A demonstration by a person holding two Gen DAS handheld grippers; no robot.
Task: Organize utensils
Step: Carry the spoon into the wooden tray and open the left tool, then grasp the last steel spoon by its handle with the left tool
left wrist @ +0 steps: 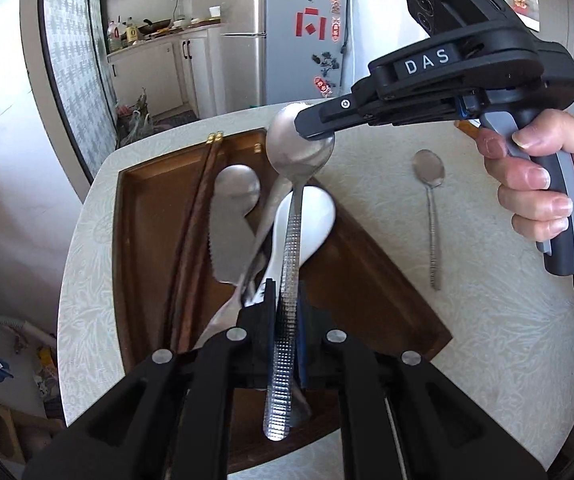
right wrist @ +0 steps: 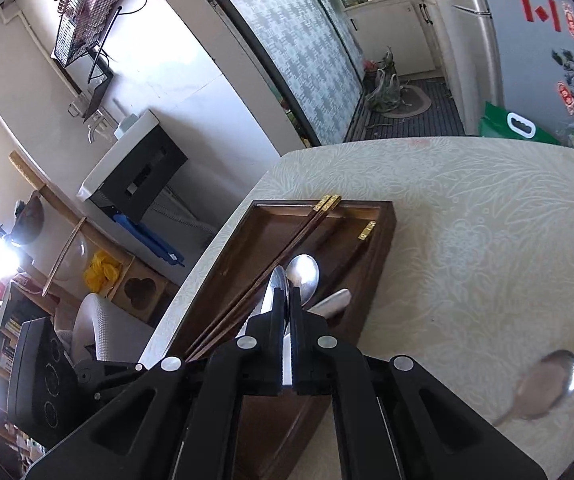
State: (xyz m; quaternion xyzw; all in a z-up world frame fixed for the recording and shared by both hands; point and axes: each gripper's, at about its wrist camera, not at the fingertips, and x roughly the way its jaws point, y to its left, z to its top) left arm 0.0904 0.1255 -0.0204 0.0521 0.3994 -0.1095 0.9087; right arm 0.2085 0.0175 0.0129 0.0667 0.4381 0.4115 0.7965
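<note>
You are holding one steel spoon (left wrist: 301,148) at both ends, above the wooden tray (left wrist: 147,184). Your left gripper (left wrist: 287,300) is pinching the knurled, dimpled handle between its two black fingers, with the handle's rounded end sticking back toward the camera. Your right gripper (left wrist: 311,126) is reaching in from the right with its fingers pressed flat on the shiny bowl; in the right wrist view the same gripper (right wrist: 289,300) is showing the bowl edge-on between its closed fingers. Your right hand (left wrist: 547,184) is wrapping around the grey and black grip, fingers curled on the trigger.

Beneath the spoon, the dark brown rectangular tray is carrying a pair of dark wooden chopsticks (left wrist: 199,208) with gold tips lying along its left side, a serrated steel knife (left wrist: 231,224), another steel spoon (left wrist: 265,220) and a white ceramic spoon (left wrist: 311,220) crowding the middle. These are lying directly under the held spoon.

A second knurled spoon (left wrist: 431,200) is lying by itself on the pale, leaf-patterned table (left wrist: 487,320), well apart to the right of the tray.
</note>
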